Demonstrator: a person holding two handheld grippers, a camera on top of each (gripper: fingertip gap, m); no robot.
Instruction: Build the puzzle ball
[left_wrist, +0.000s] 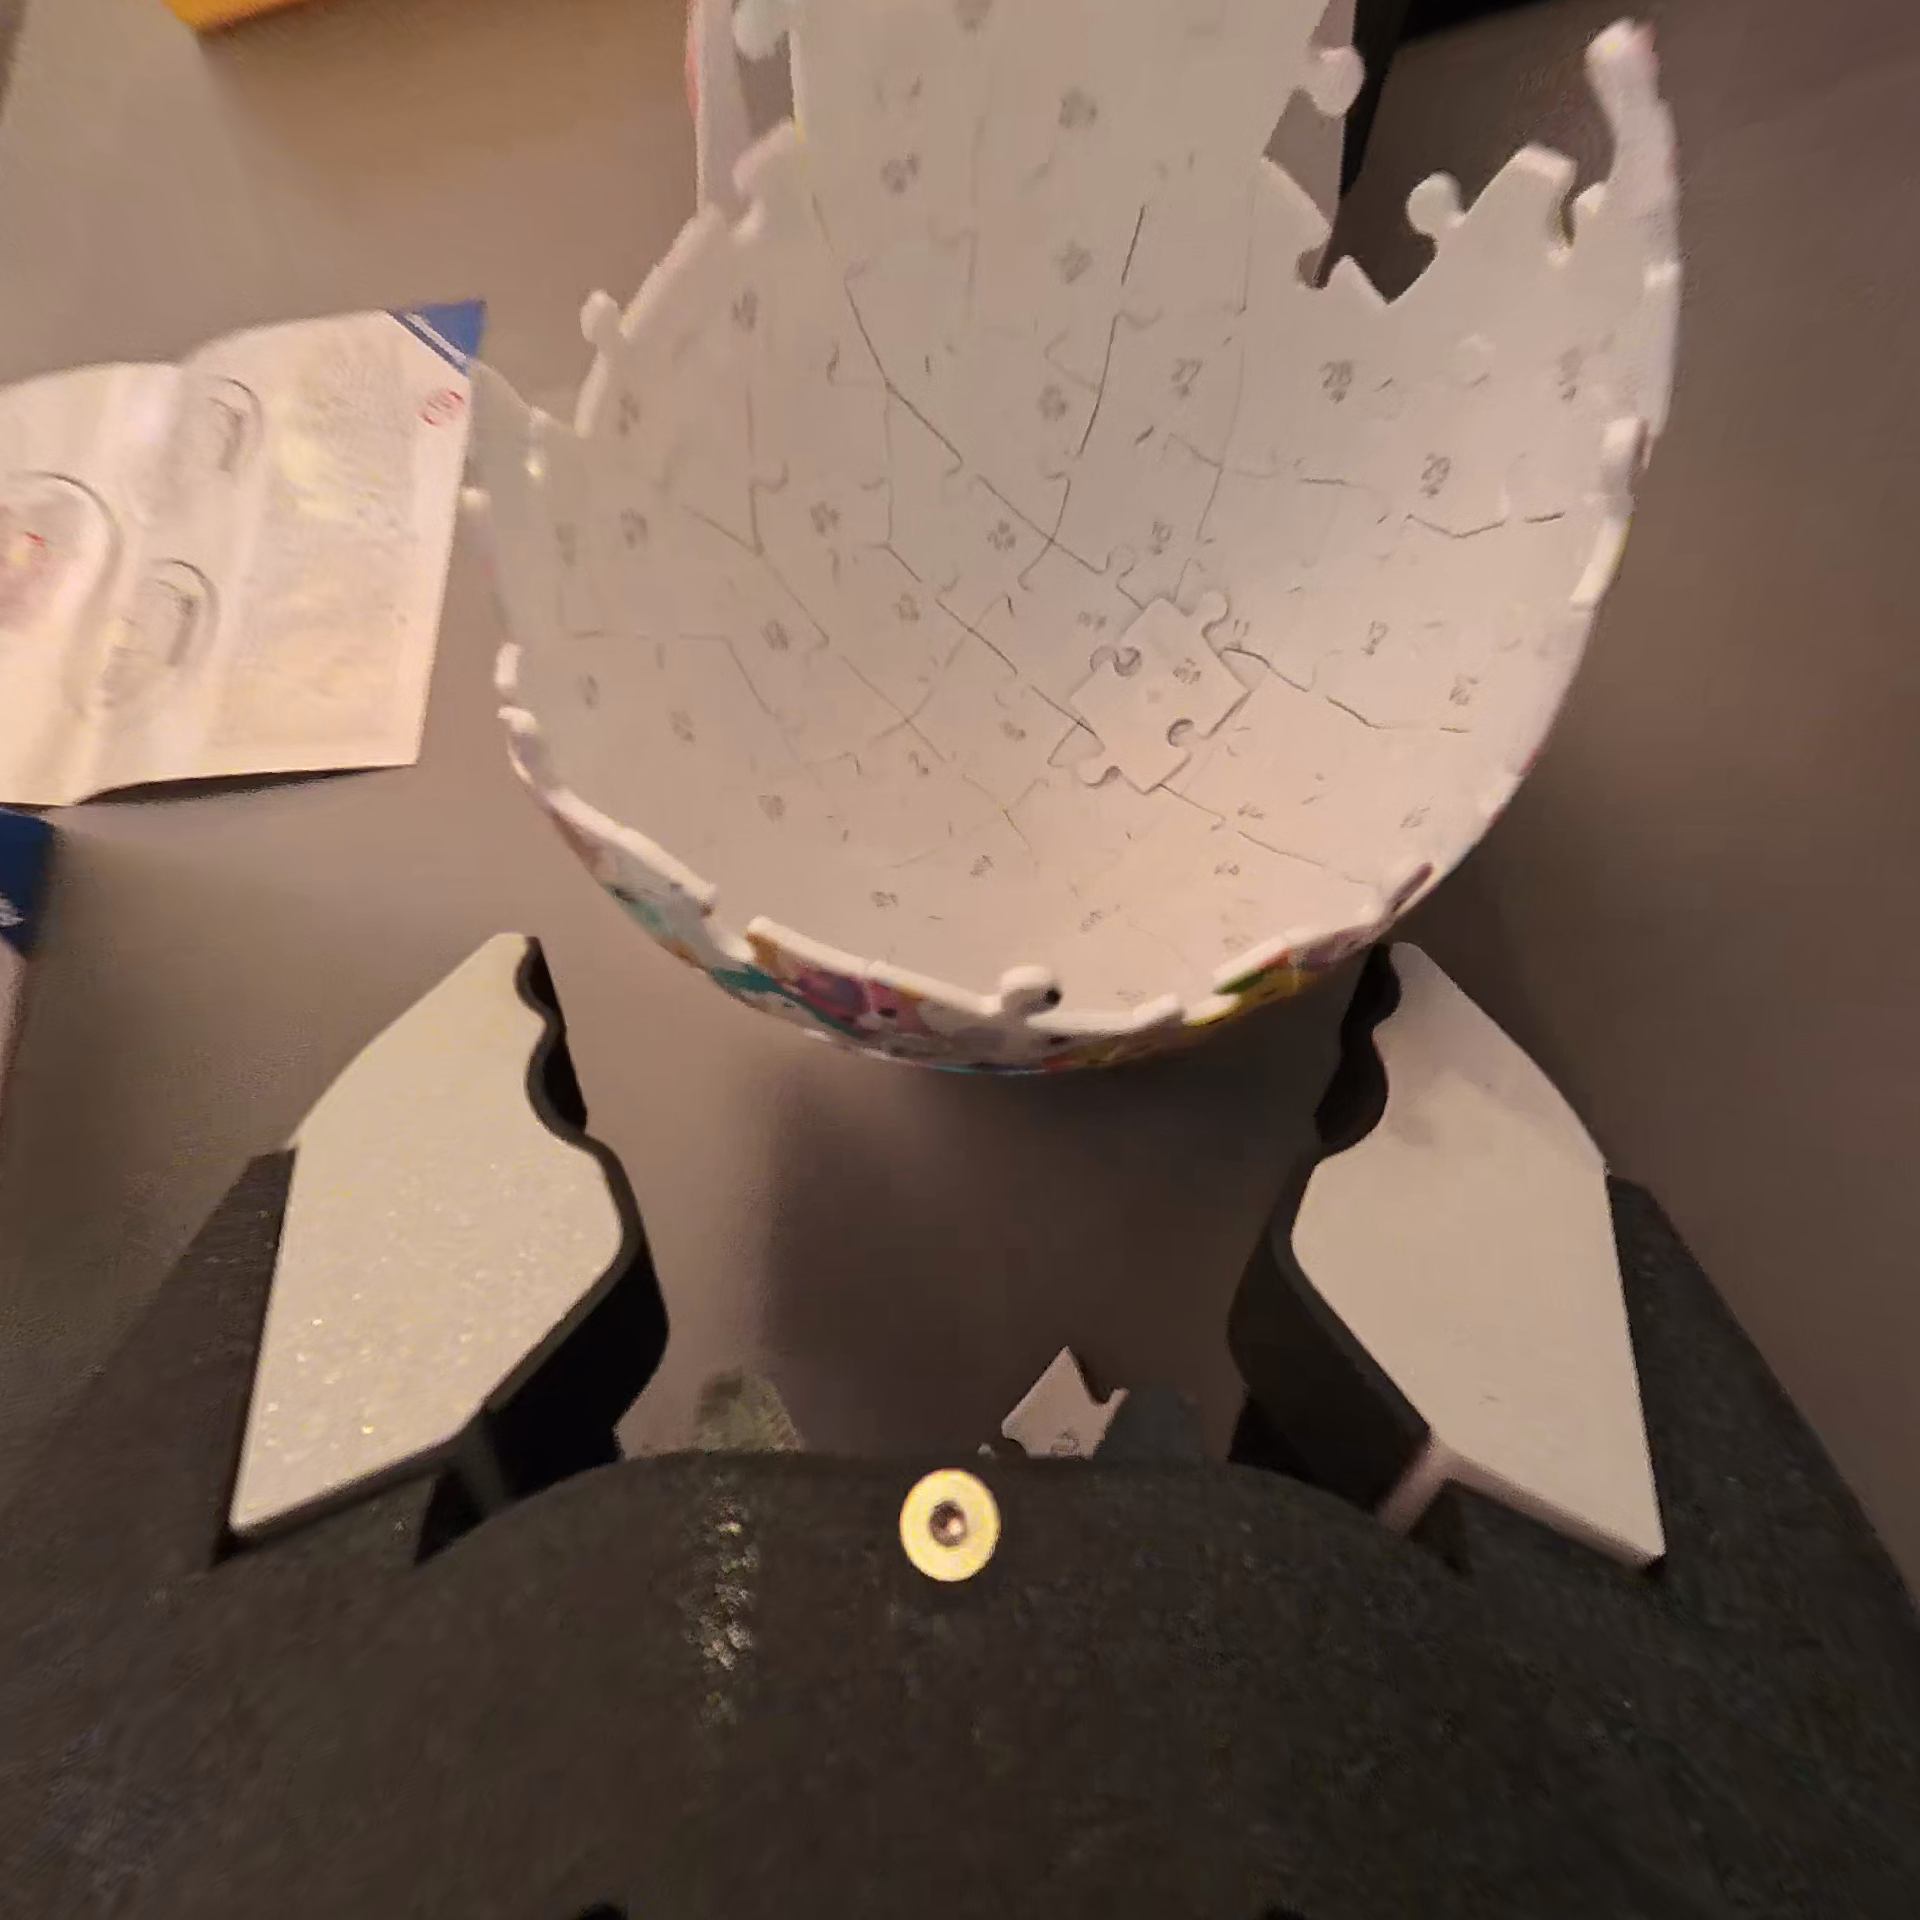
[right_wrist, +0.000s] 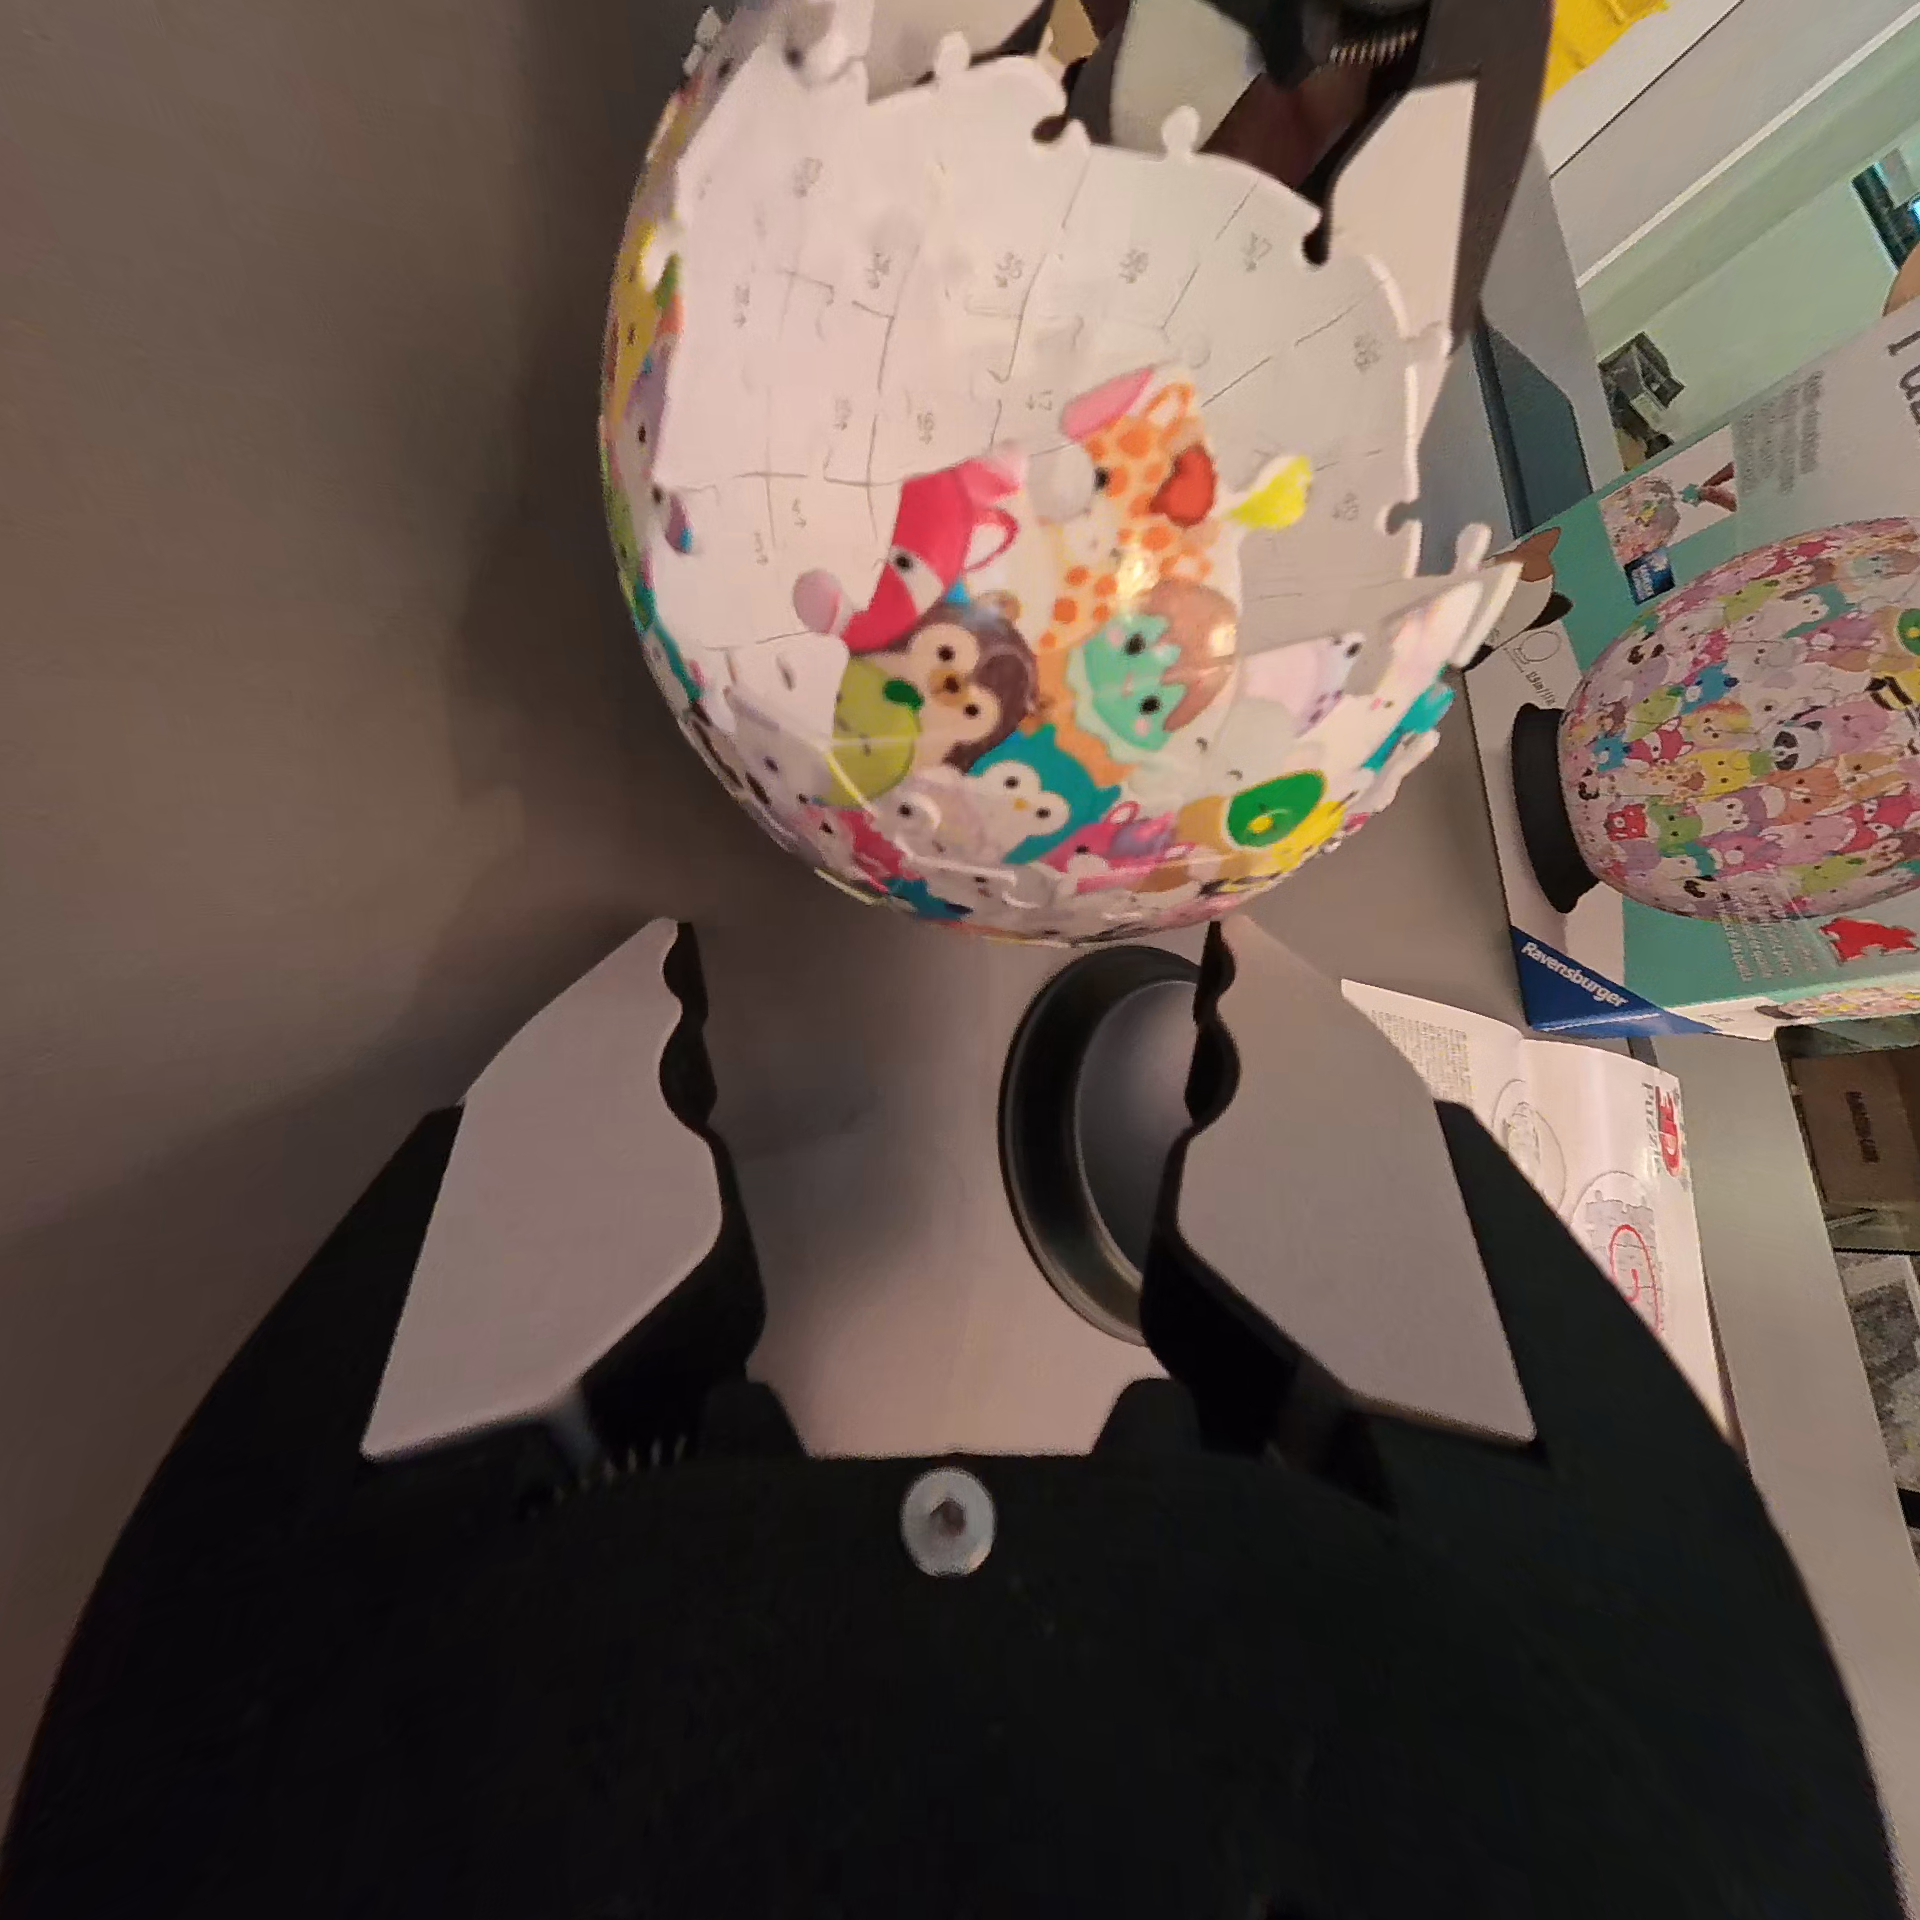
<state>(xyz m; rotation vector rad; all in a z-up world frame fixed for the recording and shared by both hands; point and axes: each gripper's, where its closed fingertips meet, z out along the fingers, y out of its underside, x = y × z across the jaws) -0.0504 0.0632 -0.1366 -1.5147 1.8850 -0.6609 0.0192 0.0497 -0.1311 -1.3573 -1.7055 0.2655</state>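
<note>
While the half-built puzzle ball stood on the grey table like a bowl, one loose white piece lay inside it. Small printed marks covered its white inner side. The left gripper and the right gripper were both wide open and held nothing. A printed box and a folded leaflet lay near the table's edge.

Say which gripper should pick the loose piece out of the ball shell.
Left, probably: left gripper is open, looking into the puzzle ball where the loose piece lies; right gripper faces its printed outer wall.
</note>
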